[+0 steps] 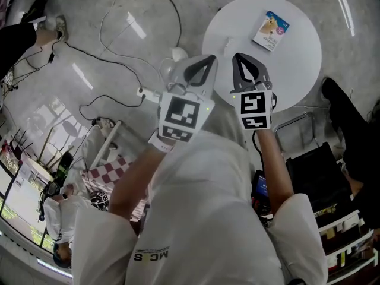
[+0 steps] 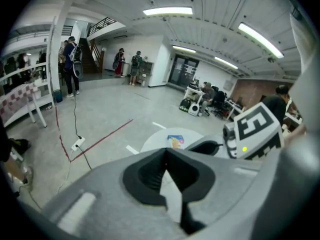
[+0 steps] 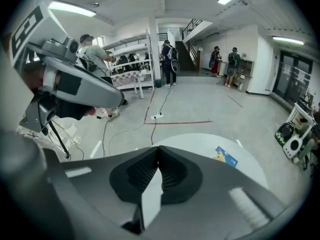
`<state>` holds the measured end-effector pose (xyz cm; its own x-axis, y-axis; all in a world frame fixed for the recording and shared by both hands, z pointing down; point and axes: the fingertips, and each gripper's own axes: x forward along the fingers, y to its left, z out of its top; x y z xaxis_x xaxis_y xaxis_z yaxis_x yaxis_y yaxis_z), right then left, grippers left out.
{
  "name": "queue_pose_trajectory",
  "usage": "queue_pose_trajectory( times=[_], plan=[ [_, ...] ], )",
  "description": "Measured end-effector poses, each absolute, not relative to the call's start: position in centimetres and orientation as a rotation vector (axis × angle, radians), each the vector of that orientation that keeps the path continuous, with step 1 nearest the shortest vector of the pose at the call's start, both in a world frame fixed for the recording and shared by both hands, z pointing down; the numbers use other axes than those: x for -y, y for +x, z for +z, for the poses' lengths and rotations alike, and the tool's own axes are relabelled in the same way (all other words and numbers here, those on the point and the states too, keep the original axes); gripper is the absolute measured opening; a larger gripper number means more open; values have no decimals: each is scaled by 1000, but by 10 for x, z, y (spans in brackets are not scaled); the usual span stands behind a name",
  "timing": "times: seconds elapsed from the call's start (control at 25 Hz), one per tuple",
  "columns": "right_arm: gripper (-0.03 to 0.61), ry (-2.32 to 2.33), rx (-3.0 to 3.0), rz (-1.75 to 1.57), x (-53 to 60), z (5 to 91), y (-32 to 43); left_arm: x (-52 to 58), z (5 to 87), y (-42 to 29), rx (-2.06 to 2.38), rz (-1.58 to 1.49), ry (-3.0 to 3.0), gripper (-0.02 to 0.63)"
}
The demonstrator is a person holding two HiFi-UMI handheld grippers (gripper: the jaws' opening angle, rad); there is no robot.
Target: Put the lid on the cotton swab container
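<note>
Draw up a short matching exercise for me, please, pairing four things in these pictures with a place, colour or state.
Column one:
1. round table
2. blue packet
3. left tongs
4. red line

Column two:
A. shut, with nothing between them
B. white
C. marked on the grey floor
D. lying on the tabletop

Right pairs: 1-B, 2-D, 3-A, 4-C.
</note>
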<state>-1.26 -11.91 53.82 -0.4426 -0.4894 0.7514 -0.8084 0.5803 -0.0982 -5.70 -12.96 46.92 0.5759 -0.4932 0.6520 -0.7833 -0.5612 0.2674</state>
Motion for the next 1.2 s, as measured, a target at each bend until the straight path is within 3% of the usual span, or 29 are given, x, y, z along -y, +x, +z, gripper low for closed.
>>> queue_pose_trajectory(
  times=[0.68,1.2],
  plan=[
    [-12,928,2034,622,124,605,-32,132,520,-75,1047,677,2140,0],
    [-12,1000,2064,622,124,568,-27,116,492,-84,1062,691,2173,0]
  ],
)
